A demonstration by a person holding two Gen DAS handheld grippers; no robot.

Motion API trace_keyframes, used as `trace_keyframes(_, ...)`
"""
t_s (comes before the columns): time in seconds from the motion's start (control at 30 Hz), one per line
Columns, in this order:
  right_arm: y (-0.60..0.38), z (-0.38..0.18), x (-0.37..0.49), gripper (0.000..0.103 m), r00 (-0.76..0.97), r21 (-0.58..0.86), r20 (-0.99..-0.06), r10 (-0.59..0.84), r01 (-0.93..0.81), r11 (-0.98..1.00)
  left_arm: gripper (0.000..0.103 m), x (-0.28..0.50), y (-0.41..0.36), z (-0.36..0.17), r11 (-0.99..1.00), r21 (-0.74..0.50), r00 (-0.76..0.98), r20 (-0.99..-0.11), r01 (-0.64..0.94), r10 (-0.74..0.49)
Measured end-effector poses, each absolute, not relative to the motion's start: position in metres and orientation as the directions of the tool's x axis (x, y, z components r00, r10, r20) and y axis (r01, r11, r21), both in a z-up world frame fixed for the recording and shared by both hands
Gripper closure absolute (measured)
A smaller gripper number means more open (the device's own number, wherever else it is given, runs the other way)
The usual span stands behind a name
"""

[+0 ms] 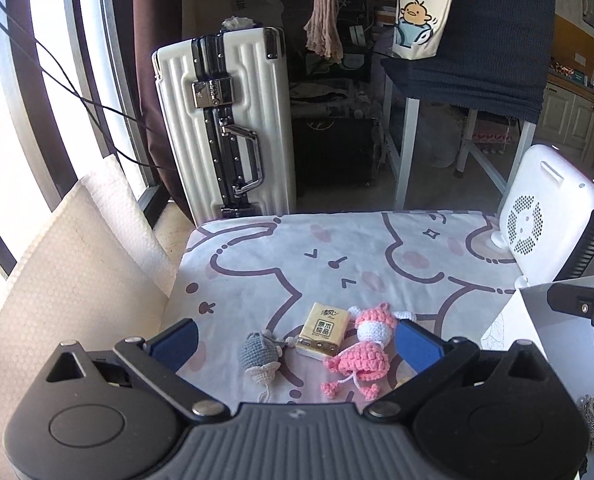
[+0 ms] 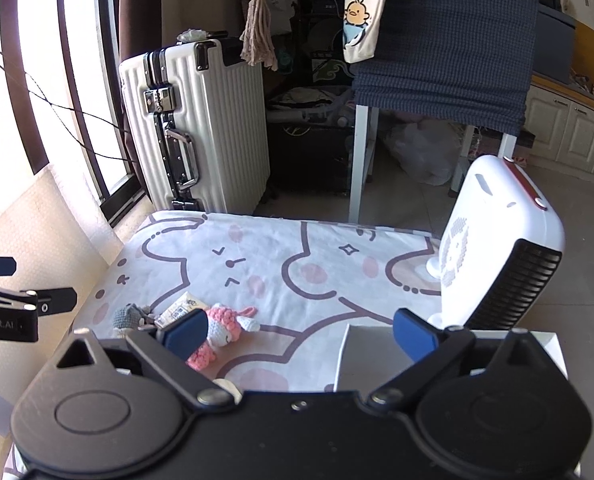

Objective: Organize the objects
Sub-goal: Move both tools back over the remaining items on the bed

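A pink and white crochet doll (image 1: 363,346) lies on the patterned table cloth (image 1: 337,256), next to a small yellow tissue pack (image 1: 321,328) and a grey crochet toy (image 1: 259,354). My left gripper (image 1: 297,338) is open and empty, just above and before these three. In the right wrist view the doll (image 2: 223,330), tissue pack (image 2: 181,308) and grey toy (image 2: 127,316) lie at the left. My right gripper (image 2: 299,336) is open and empty, over the cloth and the near edge of a white box (image 2: 373,356).
A white fan heater (image 2: 493,248) stands on the table's right side, also in the left wrist view (image 1: 553,220). A white suitcase (image 1: 221,120) stands behind the table. White padded sheets (image 1: 69,272) lean at the left. A chair with blue cloth (image 2: 449,40) is behind.
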State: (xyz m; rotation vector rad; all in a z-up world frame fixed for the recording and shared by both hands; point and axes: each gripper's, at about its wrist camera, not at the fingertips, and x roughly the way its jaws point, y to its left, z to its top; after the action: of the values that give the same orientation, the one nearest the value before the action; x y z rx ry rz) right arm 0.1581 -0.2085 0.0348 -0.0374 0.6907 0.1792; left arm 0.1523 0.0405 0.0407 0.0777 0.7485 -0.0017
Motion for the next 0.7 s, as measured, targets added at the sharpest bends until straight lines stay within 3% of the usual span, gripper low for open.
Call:
trace_keyframes(0.33, -0.194, 0.023, 0.160, 0.000, 0.759, 0.021, -0.624, 0.185, -0.221, 0.975, 0.000, 0.163, 0.062, 0.029, 0.998, 0.057, 0.730, -0.683, -0.001, 0.040)
trace_keyframes(0.7, -0.168, -0.017, 0.187, 0.000, 0.683, 0.015, -0.701, 0.205, -0.273, 0.962, 0.001, 0.197, 0.085, 0.002, 0.998, 0.039, 0.698, -0.714, -0.039, 0.055)
